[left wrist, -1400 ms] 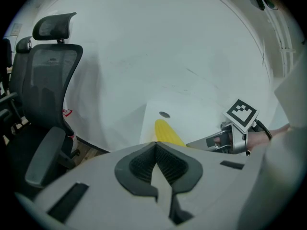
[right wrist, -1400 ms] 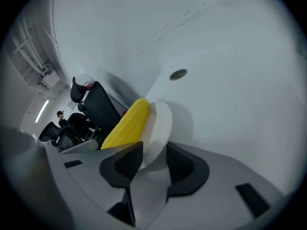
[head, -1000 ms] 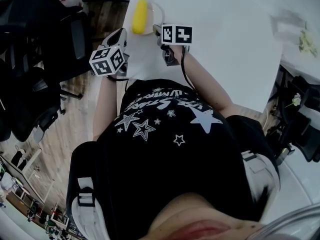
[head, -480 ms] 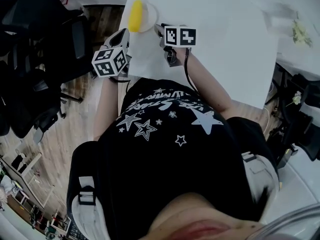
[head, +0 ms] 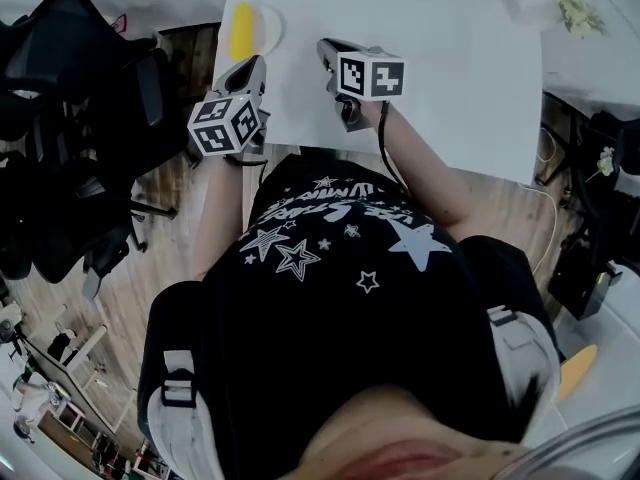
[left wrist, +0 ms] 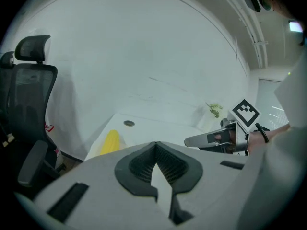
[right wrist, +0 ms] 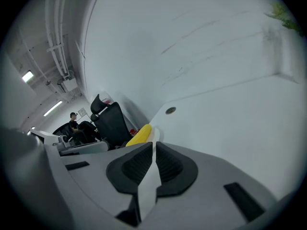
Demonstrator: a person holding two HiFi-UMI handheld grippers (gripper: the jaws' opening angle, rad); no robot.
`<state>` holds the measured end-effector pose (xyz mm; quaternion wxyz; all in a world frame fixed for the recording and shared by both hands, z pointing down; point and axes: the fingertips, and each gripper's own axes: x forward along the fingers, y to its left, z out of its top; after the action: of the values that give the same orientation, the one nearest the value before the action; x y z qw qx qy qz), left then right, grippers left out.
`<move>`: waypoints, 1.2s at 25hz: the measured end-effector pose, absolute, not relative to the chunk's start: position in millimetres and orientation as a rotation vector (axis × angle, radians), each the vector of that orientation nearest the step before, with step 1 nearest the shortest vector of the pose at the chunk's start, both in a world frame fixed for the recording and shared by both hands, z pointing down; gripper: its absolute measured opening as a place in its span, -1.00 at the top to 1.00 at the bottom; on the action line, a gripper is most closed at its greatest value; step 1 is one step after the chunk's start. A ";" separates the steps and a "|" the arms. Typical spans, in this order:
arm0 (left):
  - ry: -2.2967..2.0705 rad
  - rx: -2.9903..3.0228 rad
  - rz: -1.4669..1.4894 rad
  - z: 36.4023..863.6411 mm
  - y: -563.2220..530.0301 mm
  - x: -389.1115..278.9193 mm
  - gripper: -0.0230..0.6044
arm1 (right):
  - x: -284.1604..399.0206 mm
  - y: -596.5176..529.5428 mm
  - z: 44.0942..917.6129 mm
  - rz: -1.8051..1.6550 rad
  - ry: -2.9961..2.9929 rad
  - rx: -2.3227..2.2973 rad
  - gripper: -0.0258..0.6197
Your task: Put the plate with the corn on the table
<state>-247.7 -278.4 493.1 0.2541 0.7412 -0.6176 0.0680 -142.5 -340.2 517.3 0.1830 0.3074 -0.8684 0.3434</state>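
Here, plate: a round white plate (head: 270, 23) lies flat near the far left corner of the table, in the upper left of the head view.
Corn: a yellow corn cob (head: 241, 30) lies lengthwise on the plate's left part; it shows low and left of centre in the left gripper view (left wrist: 110, 143) and just above the jaws in the right gripper view (right wrist: 140, 134).
Table: a white rectangular table (head: 450, 88) fills the top of the head view.
Left gripper (head: 255, 66): just below the plate, apart from it; its jaws (left wrist: 156, 145) are closed together, with nothing between them.
Right gripper (head: 325, 46): to the right of the plate, apart from it; its jaws (right wrist: 153, 145) have just been closing and now meet at the tips, holding nothing.
Marker cubes: one on each gripper, below the tips.
Hole: a small round grey grommet (right wrist: 170, 110) is set in the table beyond the corn.
Sprig: a green leafy sprig (head: 575, 8) sits at the upper right.
Chairs: black office chairs (head: 80, 118) crowd the left edge.
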 end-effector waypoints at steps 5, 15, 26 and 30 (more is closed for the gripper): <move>-1.641 2.065 0.192 483.2 -266.0 -200.8 0.91 | -94.1 -323.1 506.6 0.954 -2.464 0.927 0.86; -1.584 2.138 0.202 468.6 -227.1 -121.9 0.91 | 7.3 -276.2 502.8 1.023 -2.417 1.060 0.89; -1.514 2.193 0.207 465.4 -176.9 -45.7 0.91 | 101.6 -211.7 499.7 1.043 -2.385 1.176 0.90; -1.515 2.204 0.204 461.9 -160.3 -21.5 0.91 | 128.6 -191.3 497.0 1.034 -2.388 1.184 0.90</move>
<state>-21.5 -160.3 461.9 0.2277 0.8000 -0.5501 0.0739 128.6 -191.3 497.0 0.1406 0.4101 -0.8269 0.3582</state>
